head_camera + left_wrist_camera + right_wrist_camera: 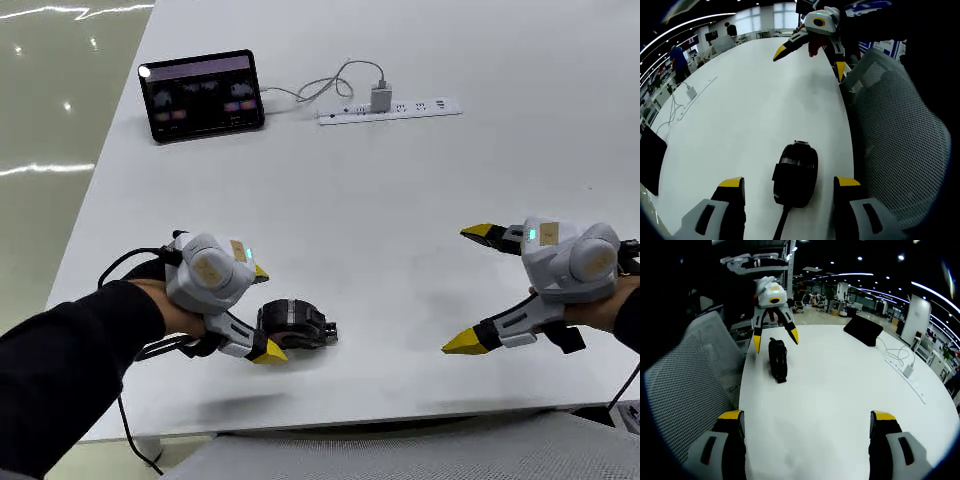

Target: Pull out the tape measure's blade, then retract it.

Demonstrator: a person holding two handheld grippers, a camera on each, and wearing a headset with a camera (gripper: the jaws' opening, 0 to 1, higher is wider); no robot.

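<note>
A black tape measure [295, 325] lies on the white table near its front edge, blade not drawn out. My left gripper [263, 312] stands open around it; in the left gripper view the tape measure [795, 173] lies between the yellow-tipped fingers [733, 184] without touching them. My right gripper [474, 285] is open far to the right, nothing between its fingers. The right gripper view shows the tape measure [777, 359] across the table, in front of the left gripper [775, 335].
A tablet [201, 95] stands at the back left, and a white power strip [390, 109] with a charger and cable lies behind the middle. A mesh chair back [905, 145] sits close to the table's front edge [330, 425].
</note>
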